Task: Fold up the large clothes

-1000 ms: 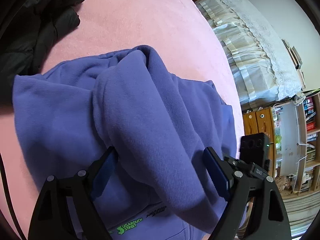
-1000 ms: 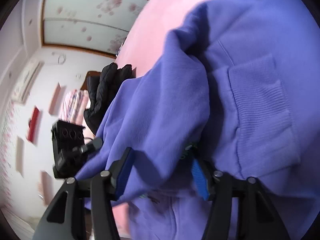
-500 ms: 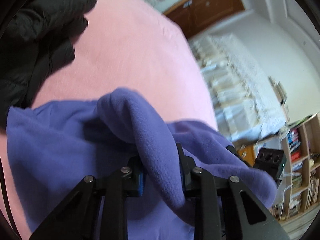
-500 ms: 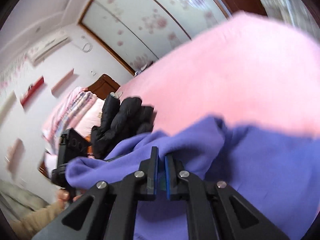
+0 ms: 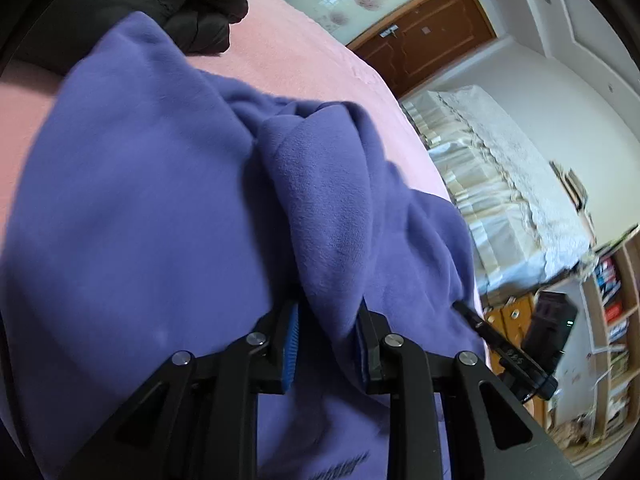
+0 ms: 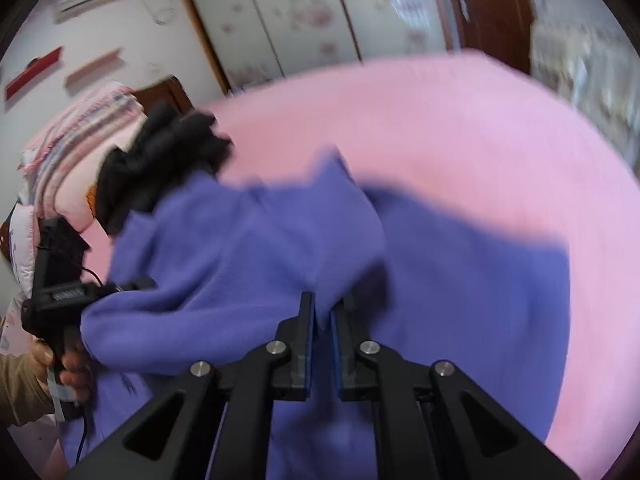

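Observation:
A large purple sweatshirt point(image 5: 152, 216) lies on a pink bedspread point(image 5: 304, 68). My left gripper point(image 5: 327, 312) is shut on a thick fold of it, which bulges up between the blue pads point(image 5: 291, 344). In the right wrist view the same sweatshirt point(image 6: 248, 248) is bunched and lifted, and my right gripper point(image 6: 322, 312) is shut on a thin edge of its fabric. The other gripper, held in a person's hand point(image 6: 70, 364), shows at the left edge there, half under the cloth.
A black puffy jacket point(image 5: 188, 4) lies at the far end of the bed, also seen as the jacket point(image 6: 160, 160) in the right wrist view. A striped pink pillow point(image 6: 76, 132) sits behind it. Ruffled curtains point(image 5: 496, 196) and bookshelves point(image 5: 612, 320) stand to the right.
Both grippers went from open around folds of the sweatshirt to shut on them. The cloth has been lifted and bunched, and both views have tilted up toward the room.

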Motion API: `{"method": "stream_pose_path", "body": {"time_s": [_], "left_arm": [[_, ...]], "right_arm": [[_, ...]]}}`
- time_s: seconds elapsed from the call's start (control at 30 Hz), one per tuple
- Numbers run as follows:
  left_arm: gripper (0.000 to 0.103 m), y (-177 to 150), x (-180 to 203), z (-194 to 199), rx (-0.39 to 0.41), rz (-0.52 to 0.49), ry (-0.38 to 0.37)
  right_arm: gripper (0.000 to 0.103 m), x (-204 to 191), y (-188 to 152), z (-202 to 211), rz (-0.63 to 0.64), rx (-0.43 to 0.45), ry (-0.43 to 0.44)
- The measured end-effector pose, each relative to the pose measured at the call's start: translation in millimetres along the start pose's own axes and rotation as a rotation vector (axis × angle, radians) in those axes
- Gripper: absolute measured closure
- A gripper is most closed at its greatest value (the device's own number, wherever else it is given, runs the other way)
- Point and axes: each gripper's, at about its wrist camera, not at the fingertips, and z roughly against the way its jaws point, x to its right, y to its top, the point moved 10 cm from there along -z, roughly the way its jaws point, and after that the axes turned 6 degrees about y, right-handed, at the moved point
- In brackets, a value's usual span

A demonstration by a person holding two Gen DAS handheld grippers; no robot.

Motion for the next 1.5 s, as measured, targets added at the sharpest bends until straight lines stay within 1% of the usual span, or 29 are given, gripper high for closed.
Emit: {"method": "stream_pose_path", "body": {"time_s": [0.07,0.17,0.2,0.3,0.37,0.4,0.43,0.47,0.5,0.53,0.6,0.7,0.77,0.83,0.87,0.9,0.93,0.97,1.0,1.13,1.23,1.3,1.4,1.47,1.5], "left_arm": [[0.081,-5,-1,5,-0.008,-0.004,0.007],[0.084,-3,-4,6,-0.017,0.005,0.027],[0.084,-2,-9,11,-0.023,0.011,0.027],[0.082,-1,-5,15,-0.037,0.009,0.038],[0.069,-2,-1,18,-0.057,0.021,0.030],[0.065,-1,0,20,-0.066,0.035,0.027],[0.058,2,-1,22,-0.067,0.042,0.026],[0.054,7,1,26,-0.049,0.047,0.030],[0.052,11,2,30,-0.031,0.045,0.038],[0.047,18,1,34,-0.012,0.045,0.042],[0.046,32,0,36,0.014,0.053,0.053],[0.043,47,-1,30,0.022,0.075,0.051],[0.043,52,0,16,-0.002,0.086,0.069],[0.045,55,-12,11,-0.020,0.088,0.093],[0.060,56,-13,5,-0.020,0.079,0.122],[0.076,56,-12,2,-0.020,0.068,0.134],[0.094,56,-12,-2,-0.024,0.029,0.172],[0.096,56,-13,-2,-0.014,0.010,0.212],[0.097,55,-13,0,0.004,-0.002,0.239],[0.098,43,-26,11,0.045,0.025,0.281],[0.098,30,-32,11,0.041,0.001,0.308],[0.098,28,-33,13,0.044,0.004,0.308],[0.092,29,-37,16,0.034,0.018,0.306],[0.072,29,-33,25,0.033,0.008,0.318],[0.067,30,-30,29,0.039,0.001,0.316]], "right_arm": [[0.096,6,-17,2,-0.023,-0.024,-0.025],[0.096,16,-31,10,-0.074,-0.028,-0.056],[0.096,19,-33,12,-0.096,-0.021,-0.056],[0.095,22,-35,21,-0.163,-0.021,-0.033],[0.095,19,-34,28,-0.197,-0.017,-0.001],[0.095,16,-32,32,-0.215,-0.011,0.023],[0.093,10,-27,35,-0.228,-0.003,0.039],[0.092,5,-23,39,-0.235,0.009,0.057],[0.086,-1,-18,42,-0.233,0.027,0.071],[0.078,-5,-14,44,-0.227,0.039,0.075],[0.072,-16,-4,46,-0.204,0.067,0.083],[0.071,-21,5,41,-0.187,0.081,0.077],[0.071,-19,9,30,-0.197,0.072,0.049],[0.071,-13,10,16,-0.231,0.062,0.028],[0.071,-11,10,11,-0.248,0.066,0.031],[0.073,-10,10,7,-0.263,0.070,0.033],[0.089,-8,8,4,-0.269,0.068,0.027],[0.099,-6,7,3,-0.268,0.071,0.011],[0.099,-3,4,3,-0.265,0.067,-0.020],[0.100,10,-15,4,-0.295,0.046,-0.059],[0.100,7,-24,2,-0.269,0.019,-0.077],[0.102,7,-29,-1,-0.266,-0.001,-0.100],[0.102,11,-32,-1,-0.290,-0.012,-0.109],[0.102,8,-31,7,-0.308,-0.007,-0.099],[0.101,7,-30,12,-0.320,0.001,-0.091]]}}
